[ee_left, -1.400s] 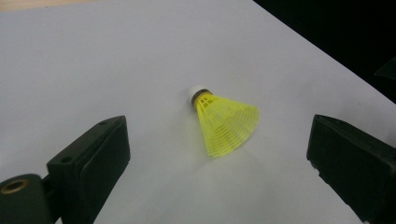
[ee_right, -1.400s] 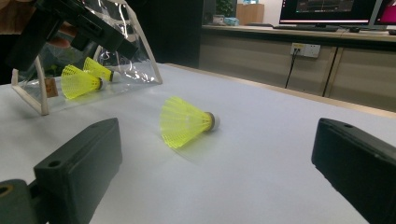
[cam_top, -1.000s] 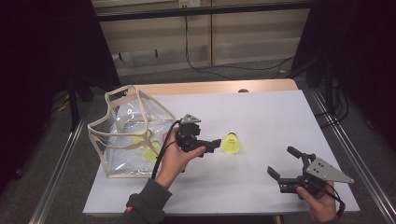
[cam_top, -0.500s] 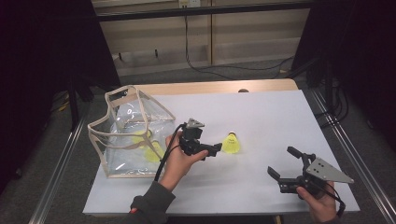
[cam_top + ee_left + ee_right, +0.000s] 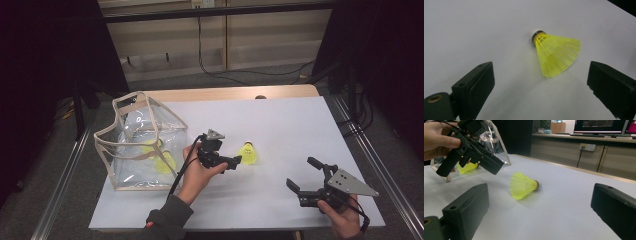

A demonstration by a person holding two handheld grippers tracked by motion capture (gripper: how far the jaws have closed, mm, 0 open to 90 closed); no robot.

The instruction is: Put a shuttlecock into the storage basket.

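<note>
A yellow shuttlecock (image 5: 248,153) lies on its side on the white table (image 5: 280,125), cork end pointing away in the left gripper view (image 5: 555,53). My left gripper (image 5: 235,162) hovers just left of it, open, with the skirt between and ahead of its jaws (image 5: 540,75). My right gripper (image 5: 299,172) is held open near the front right edge, empty, facing the shuttlecock (image 5: 523,185) and the left gripper (image 5: 496,166). A clear plastic bag (image 5: 142,142) stands at the left with yellow shuttlecocks (image 5: 162,162) inside.
Metal rails (image 5: 65,190) run along both sides of the table. A wooden strip (image 5: 225,93) edges its far side. Behind it are a low wall and cables (image 5: 215,70) on the floor.
My left gripper has drifted a little to the right, closer to the loose shuttlecock. The right gripper and the shuttlecock have stayed put.
</note>
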